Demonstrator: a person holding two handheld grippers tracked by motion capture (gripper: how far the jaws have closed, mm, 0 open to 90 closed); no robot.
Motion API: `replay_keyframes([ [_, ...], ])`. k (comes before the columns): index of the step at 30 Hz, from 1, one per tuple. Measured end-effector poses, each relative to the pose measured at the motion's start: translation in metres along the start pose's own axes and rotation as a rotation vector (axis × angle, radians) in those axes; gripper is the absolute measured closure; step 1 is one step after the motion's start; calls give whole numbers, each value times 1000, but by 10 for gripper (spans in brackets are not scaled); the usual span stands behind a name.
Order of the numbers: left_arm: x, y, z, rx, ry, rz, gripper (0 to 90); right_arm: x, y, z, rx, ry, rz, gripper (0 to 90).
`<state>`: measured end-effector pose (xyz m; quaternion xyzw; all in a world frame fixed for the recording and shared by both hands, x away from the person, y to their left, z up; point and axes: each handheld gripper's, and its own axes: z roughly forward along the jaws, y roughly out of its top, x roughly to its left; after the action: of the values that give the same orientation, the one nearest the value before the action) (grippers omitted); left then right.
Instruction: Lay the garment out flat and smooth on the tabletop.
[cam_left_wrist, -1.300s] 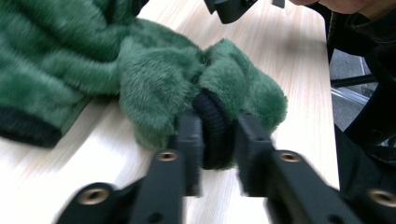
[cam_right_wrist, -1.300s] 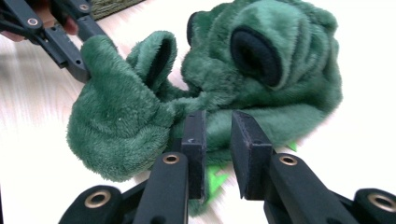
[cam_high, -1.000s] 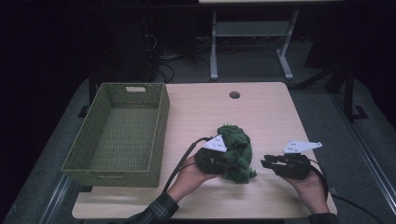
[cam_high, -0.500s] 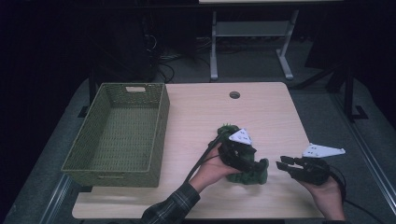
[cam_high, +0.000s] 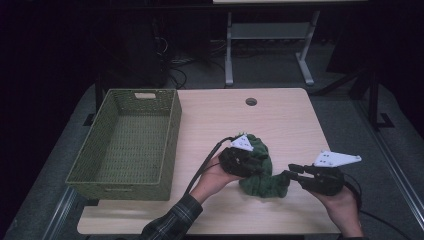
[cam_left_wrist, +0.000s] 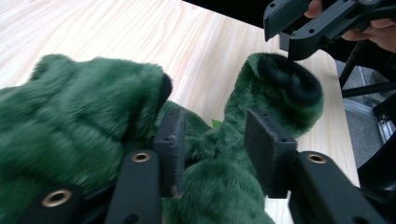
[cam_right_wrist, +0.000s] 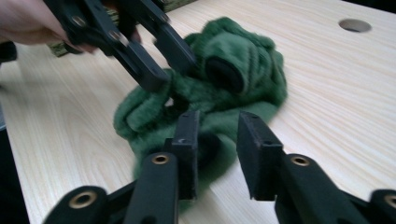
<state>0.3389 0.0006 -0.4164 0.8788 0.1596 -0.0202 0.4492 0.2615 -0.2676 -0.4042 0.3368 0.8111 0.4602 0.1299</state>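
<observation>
So the fuzzy dark green plush garment (cam_high: 260, 170) sits bunched up on the pale wooden tabletop (cam_high: 280, 120), toward the near edge and a bit right of centre, well apart from the green woven rectangular basket (cam_high: 127, 142) on the left side. The left hand-held gripper (cam_high: 250, 162) is pushed into the pile from the left; in its own view the pads have green fabric between them but a gap still shows, and the jaws have just been closing, so released, not clamped. The right hand-held gripper (cam_high: 292, 172) points in at the pile's right end, jaws apart with an edge of fabric lying under them, also just closing, not pinching. Loads of bare tabletop behind the pile up to the round cable hole (cam_high: 251, 101); much less room between the pile and the front edge.
</observation>
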Motion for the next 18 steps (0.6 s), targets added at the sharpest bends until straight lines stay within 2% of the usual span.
replay_keyframes([
  [5, -5, 0, 15, 54, 2, 20, 679, 9, 8, 5, 7, 31, -32, 813],
  [8, -5, -5, 18, 99, 8, 25, 739, 12, 4, 14, 61, 40, -44, 856],
  [11, -7, -11, 12, 118, 31, 28, 753, 9, -8, 22, 109, 41, -33, 855],
  [15, -8, -23, -3, 125, 30, 8, 763, 3, -20, 23, 141, 31, 2, 852],
  [18, -11, -35, -14, 127, 18, -9, 766, -1, -27, 22, 155, 20, 8, 852],
])
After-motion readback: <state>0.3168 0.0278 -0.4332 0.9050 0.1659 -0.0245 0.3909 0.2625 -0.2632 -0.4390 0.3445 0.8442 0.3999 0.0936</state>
